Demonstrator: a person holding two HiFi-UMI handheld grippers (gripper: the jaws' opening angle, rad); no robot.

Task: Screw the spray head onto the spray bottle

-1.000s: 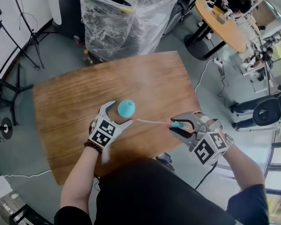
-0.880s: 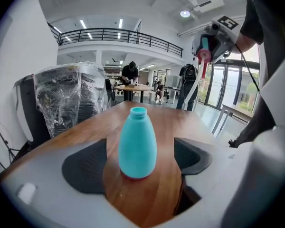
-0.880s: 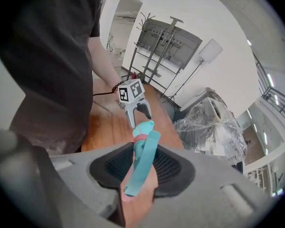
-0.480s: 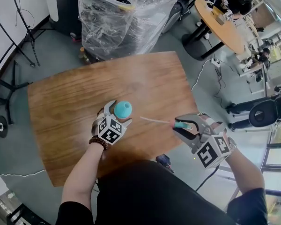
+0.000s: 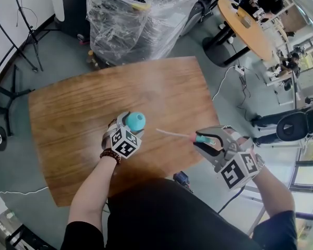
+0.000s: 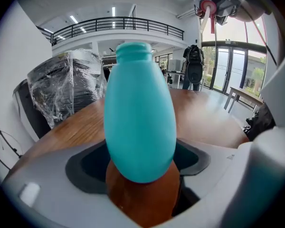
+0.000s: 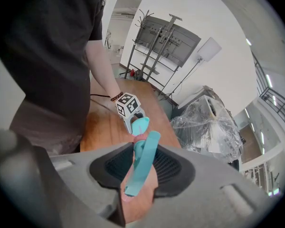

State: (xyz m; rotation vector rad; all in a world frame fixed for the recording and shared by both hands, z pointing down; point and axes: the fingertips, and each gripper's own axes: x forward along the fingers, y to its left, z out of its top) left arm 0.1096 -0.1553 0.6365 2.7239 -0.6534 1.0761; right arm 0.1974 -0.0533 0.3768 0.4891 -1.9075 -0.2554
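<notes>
A teal spray bottle (image 5: 137,120) with an open neck stands near the front of the wooden table (image 5: 78,108). My left gripper (image 5: 132,124) is shut on its body, and the bottle (image 6: 140,113) fills the left gripper view between the dark pads. My right gripper (image 5: 206,139) hovers off the table's right front edge, shut on the teal spray head (image 5: 202,138). The head's thin dip tube (image 5: 172,134) points left toward the bottle. In the right gripper view the spray head (image 7: 145,160) lies between the jaws, with the bottle (image 7: 141,124) and left gripper (image 7: 133,114) beyond it.
A large bin wrapped in plastic film (image 5: 141,14) stands behind the table. A round table (image 5: 245,27) with seated people is at the far right, and an office chair (image 5: 302,124) lower right. A small black object (image 5: 182,177) sits at the near table edge.
My left gripper has moved forward around the bottle and shut on it; the bottle now looms much larger between its jaws. The right gripper has drifted slightly right, still holding the spray head.
</notes>
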